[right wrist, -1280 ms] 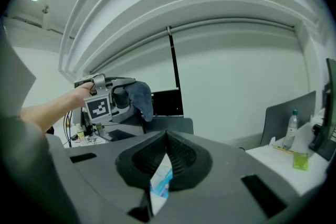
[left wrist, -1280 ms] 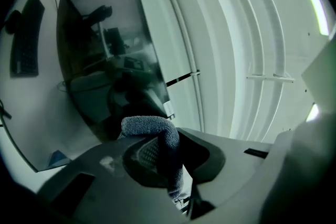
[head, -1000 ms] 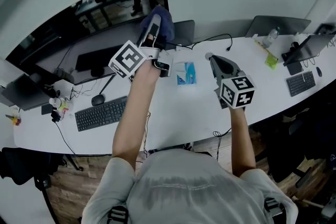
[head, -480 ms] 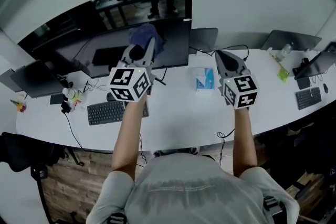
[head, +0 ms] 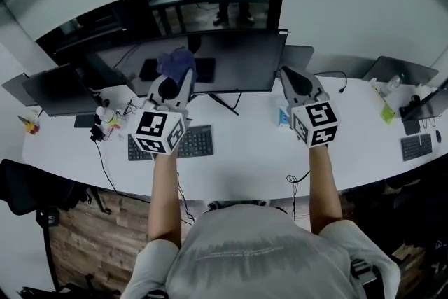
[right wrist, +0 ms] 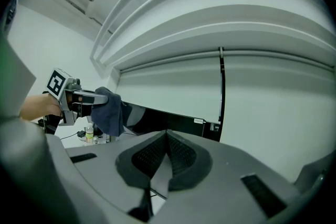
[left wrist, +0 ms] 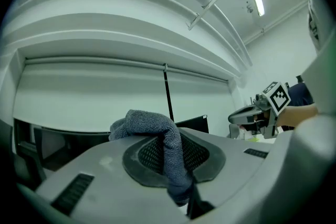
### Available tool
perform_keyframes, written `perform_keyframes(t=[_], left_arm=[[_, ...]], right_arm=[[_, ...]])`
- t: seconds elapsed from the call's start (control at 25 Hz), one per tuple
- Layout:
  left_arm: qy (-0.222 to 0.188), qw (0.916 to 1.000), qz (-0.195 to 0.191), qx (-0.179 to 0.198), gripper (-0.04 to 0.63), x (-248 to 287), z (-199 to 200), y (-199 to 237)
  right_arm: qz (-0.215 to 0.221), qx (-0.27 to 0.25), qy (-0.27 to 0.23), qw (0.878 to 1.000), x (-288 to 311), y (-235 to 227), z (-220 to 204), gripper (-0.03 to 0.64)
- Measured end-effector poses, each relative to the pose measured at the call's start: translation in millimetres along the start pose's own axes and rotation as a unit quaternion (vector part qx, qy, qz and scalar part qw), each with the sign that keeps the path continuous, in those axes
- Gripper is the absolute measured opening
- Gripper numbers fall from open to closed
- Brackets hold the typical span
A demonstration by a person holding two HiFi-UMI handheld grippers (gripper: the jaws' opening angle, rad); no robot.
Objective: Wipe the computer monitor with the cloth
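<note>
Clamped between the jaws of the left gripper (left wrist: 176, 149): blue-grey terry cloth (left wrist: 149, 120), bunched over the tips, just before the wide black computer monitor (head: 241, 59). Pressed together on nothing: right gripper (right wrist: 167, 140) jaws. Shown by the right gripper view only: cloth drooping side-on. Shown by the head view only: curved white desk (head: 238, 161).

Light grey short-sleeved T-shirt (head: 245, 255)

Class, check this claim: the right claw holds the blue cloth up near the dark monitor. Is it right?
Not quite: the left claw holds the blue cloth near the dark monitor. The left gripper view shows the cloth pinched between its jaws; the right claw is shut on nothing.
</note>
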State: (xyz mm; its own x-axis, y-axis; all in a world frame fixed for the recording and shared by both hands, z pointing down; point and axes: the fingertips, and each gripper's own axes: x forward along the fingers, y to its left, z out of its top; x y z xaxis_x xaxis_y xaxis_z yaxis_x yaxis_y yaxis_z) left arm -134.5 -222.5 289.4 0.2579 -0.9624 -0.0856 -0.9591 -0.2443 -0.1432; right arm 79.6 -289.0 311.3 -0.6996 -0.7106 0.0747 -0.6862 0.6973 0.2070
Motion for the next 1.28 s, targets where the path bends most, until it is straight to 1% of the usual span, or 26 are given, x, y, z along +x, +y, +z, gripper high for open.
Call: perform_keyframes(t=[0.12,0.36,0.56,0.76,1.12,1.28], left_arm=[[0.004,0.9996,0.0,0.026,0.043,-14.4,-1.9,3.0],[0.018,0.9991,0.019,0.033,0.044,-33.6,-14.1,15.5],[0.025,0.9971,0.035,0.063,0.044,-44.8,-13.4,24.4],[0.03,0.9958,0.039,0.077,0.044,-50.1,-14.2,29.0],[0.039,0.9956,0.037,0.076,0.044,-47.1,-21.3,31.7],[0.043,0.9959,0.035,0.071,0.044,-46.8,-27.7,30.8]], right_arm=[[0.012,-0.011,-0.005,1.0,7.6,14.5,6.1,0.002],[0.046,-0.026,-0.008,0.999,21.7,45.2,9.9,0.002],[0.063,-0.033,-0.006,0.997,32.3,64.0,12.0,0.001],[0.072,-0.04,-0.01,0.997,39.3,79.0,15.3,0.0],[0.074,-0.046,-0.003,0.996,45.1,85.6,11.2,0.0],[0.078,-0.028,-0.009,0.997,48.6,88.9,13.1,0.0]])
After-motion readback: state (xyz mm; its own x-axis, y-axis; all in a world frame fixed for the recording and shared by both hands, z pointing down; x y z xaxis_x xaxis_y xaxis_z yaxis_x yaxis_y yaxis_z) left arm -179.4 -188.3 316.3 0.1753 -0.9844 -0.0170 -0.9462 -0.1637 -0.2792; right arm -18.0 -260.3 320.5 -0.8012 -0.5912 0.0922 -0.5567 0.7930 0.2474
